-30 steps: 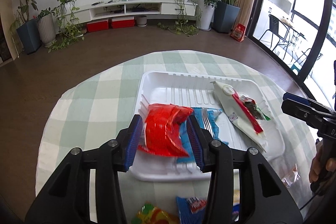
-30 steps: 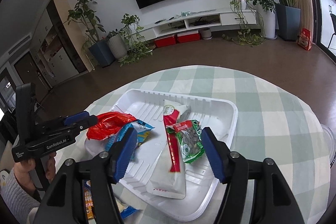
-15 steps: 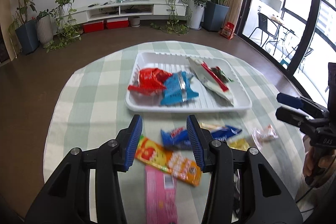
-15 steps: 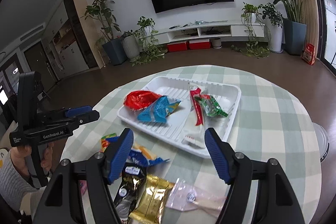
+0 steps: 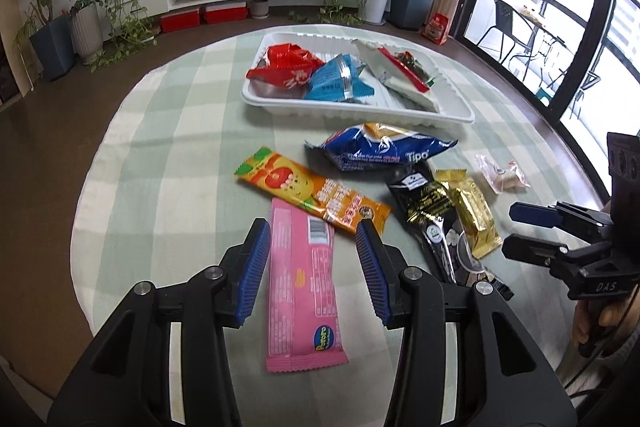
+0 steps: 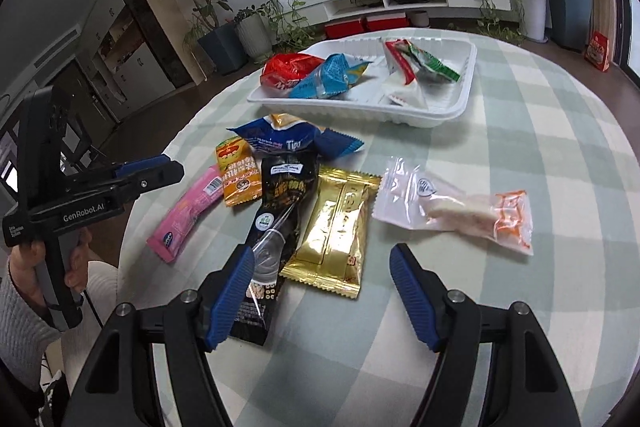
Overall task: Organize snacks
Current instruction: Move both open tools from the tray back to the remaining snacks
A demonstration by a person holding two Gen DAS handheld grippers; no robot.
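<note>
A: What's the biggest thing ahead of the two tools?
B: Round surface [image 5: 168, 131] under a green-and-white check cloth. Past both sets of jaws, at the far side, a white tray [image 5: 400, 115].

A: Tray contents?
B: Red bag [image 5: 286, 69] on the side toward the left tool, blue bag [image 5: 334, 85] leaning against it, then a white-and-red pack [image 5: 394, 79] with a green pack [image 6: 434, 67] next to it.

A: Loose snacks?
B: All between the tray and the jaws. Dark blue bag [image 5: 376, 149] just in front of the tray. Orange pack [image 5: 312, 193] nearer, one end lying over the pink pack [image 5: 302, 287]. Black pack [image 6: 274, 227] and gold pack [image 6: 336, 231] side by side, touching. Clear bag [image 6: 456, 207] sits apart, off to the right.

A: Left hand-held gripper [image 5: 308, 267]?
B: Jaws apart, nothing clamped. The pink pack runs lengthwise through the gap from this view; pads aren't pressing on it. Orange pack's corner sits by the right fingertip. Contact with the surface: can't tell.

A: Right hand-held gripper [image 6: 322, 289]?
B: Jaws have just been opening, now wide, nothing gripped. The gold pack's near edge shows in the gap, the black pack runs under the left finger [image 6: 230, 293], and the clear bag lies beyond the right one.

A: Do they see each other?
B: Yes. Each shows at the edge of the other's view, held in a hand [image 6: 28, 267], gray sleeve on the left side.
</note>
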